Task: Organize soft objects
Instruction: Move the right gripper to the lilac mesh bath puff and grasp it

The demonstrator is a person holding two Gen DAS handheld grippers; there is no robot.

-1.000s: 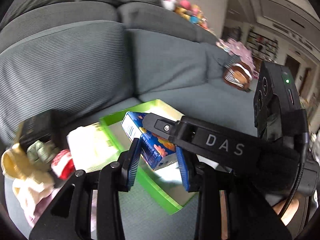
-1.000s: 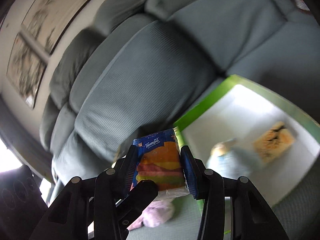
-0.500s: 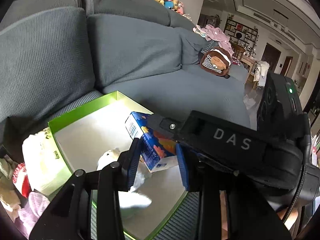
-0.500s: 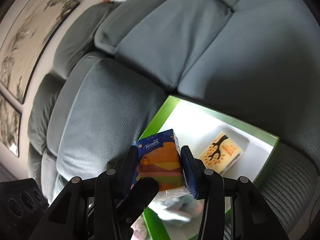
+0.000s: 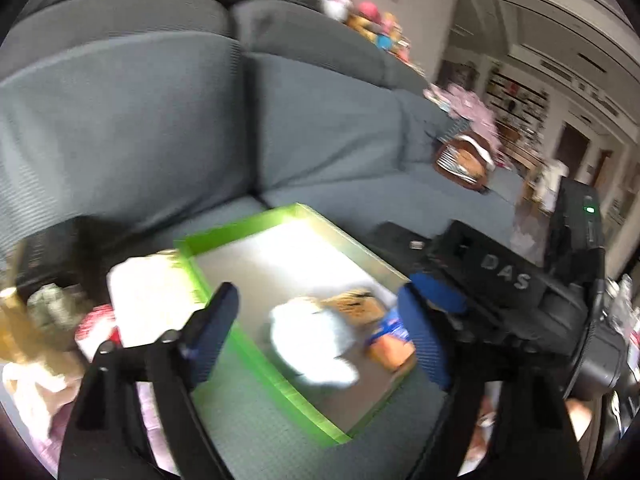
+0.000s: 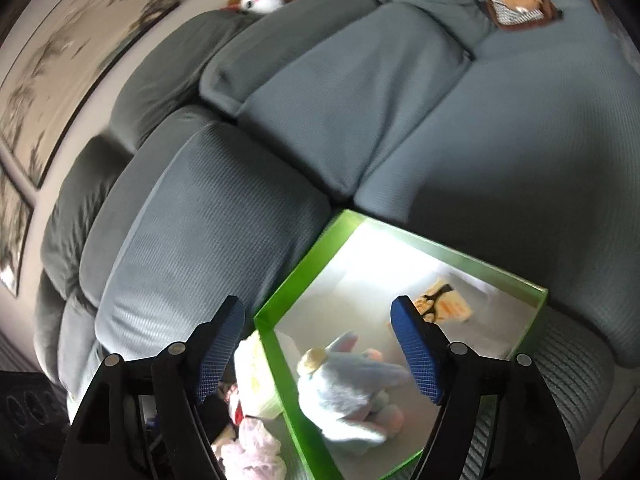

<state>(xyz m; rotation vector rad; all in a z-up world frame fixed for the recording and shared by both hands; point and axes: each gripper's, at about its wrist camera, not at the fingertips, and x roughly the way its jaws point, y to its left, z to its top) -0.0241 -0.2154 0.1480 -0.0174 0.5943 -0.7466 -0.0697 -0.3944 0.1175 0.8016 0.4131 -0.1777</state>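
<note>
Both grippers now gape wide and carry nothing; a second ago the right gripper point(image 6: 318, 350) pinched a blue and orange tissue pack and the left gripper point(image 5: 320, 334) was narrow around nothing. That pack point(image 5: 390, 340) now lies in the green box point(image 5: 256, 354), at about 4 o'clock of the box floor in the left view, touching the white plush toy point(image 5: 310, 346) and partly hidden behind the left gripper's right finger. So the drop looks done: three soft things are in the box, counting the tan printed pack point(image 6: 442, 304) near the box's 2 o'clock corner in the right view. The right view hides the blue pack, probably under the tool

Plush toy point(image 6: 352, 388) fills the 6 o'clock half of the box; the 12 o'clock half is bare floor, so there is room for more. Box sits on the grey sofa point(image 6: 248, 220), its 9 o'clock wall close to the back cushion. Outside that wall at 8 o'clock lies a heap: a white pack point(image 5: 148, 292) touching the green wall, a red and white item point(image 5: 94, 320), a pink fluffy thing point(image 6: 256, 448). Likely next picks, my guess. Approach there is tight between cushion and box wall; lifting straight up over the rim looks freer. Left view is motion-blurred, so fine detail is unsure
</note>
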